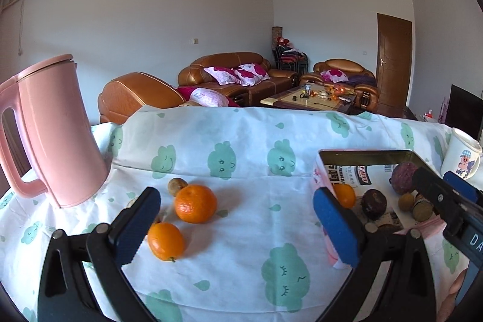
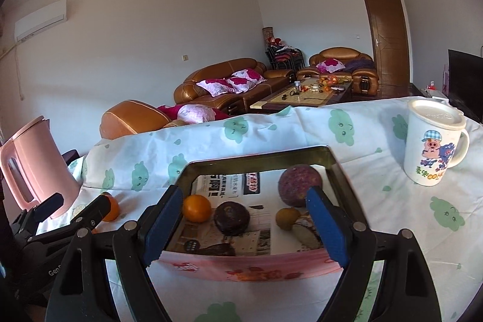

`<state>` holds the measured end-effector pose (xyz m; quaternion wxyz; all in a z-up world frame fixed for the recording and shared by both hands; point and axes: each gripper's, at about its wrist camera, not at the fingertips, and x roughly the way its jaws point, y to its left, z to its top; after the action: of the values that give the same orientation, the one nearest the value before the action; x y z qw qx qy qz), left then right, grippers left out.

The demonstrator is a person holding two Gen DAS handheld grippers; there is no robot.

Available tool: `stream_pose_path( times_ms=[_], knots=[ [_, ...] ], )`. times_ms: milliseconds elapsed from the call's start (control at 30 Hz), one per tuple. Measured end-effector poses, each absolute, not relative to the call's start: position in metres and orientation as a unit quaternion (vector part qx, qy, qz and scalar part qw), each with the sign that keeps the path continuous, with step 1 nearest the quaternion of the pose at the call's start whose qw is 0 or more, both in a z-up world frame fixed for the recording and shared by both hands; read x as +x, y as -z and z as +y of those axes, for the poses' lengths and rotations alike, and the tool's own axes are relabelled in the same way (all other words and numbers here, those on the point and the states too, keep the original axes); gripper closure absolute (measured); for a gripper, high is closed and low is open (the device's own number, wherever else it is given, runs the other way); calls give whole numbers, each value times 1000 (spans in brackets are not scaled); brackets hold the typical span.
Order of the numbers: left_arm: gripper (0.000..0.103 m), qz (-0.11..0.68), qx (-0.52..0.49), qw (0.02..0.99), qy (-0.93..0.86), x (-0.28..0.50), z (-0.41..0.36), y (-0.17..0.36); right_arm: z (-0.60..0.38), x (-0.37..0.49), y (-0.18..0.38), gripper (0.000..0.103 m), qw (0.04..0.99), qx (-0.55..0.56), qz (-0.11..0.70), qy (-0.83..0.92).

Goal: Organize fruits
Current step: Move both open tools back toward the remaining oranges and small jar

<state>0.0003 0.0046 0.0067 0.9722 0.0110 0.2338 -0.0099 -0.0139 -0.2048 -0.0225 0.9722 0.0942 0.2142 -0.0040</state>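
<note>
While both pairs of tongs hang over the cloud-print cloth on the worktop (image 1: 241, 141), neither holds anything. Left tongs (image 1: 235, 234) gape wide, blue pads well apart w/ bare cloth between. Right tongs (image 2: 247, 228) also stand wide, straddling the near wall of the shallow pink-sided metal tin (image 2: 256, 162) w/o touching fruit, as far as I can tell.

Loose fruit still on cloth: round orange mandarin (image 1: 195, 203), a second, slightly oval mandarin (image 1: 166, 241) just nearer, & a small brown fruit (image 1: 177, 186) behind them. All three lie left of centre in the left view, close to the left pad (image 1: 142, 225); the oval one sits just beside it. So left hand is clearly nearer; the right tongs face the tin.

Tin already holds a small orange (image 2: 196, 208), a dark wrinkled fruit (image 2: 231, 218), a big purple round fruit (image 2: 299, 185) & a small tan fruit (image 2: 287, 218). Tin lies to the right of the loose fruit.

Likely next: left tongs swing slightly left to centre on the oval mandarin, whose long axis runs roughly toward the camera, then close across its short width.

Pink plastic kettle (image 1: 51, 135) stands far left; white cartoon mug (image 2: 434, 144) far right, both clear of the path.
</note>
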Motion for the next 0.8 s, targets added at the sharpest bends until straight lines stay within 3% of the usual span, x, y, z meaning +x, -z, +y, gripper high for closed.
stream_pose_path(
  times_ms=[500, 800],
  knots=[
    [0, 255, 0, 965, -59, 20, 96, -1, -109, 9, 27, 18, 966, 61, 239, -79],
    [0, 280, -48, 950, -128, 31, 174, -4, -45, 21, 38, 18, 945, -13, 292, -145]
  ],
)
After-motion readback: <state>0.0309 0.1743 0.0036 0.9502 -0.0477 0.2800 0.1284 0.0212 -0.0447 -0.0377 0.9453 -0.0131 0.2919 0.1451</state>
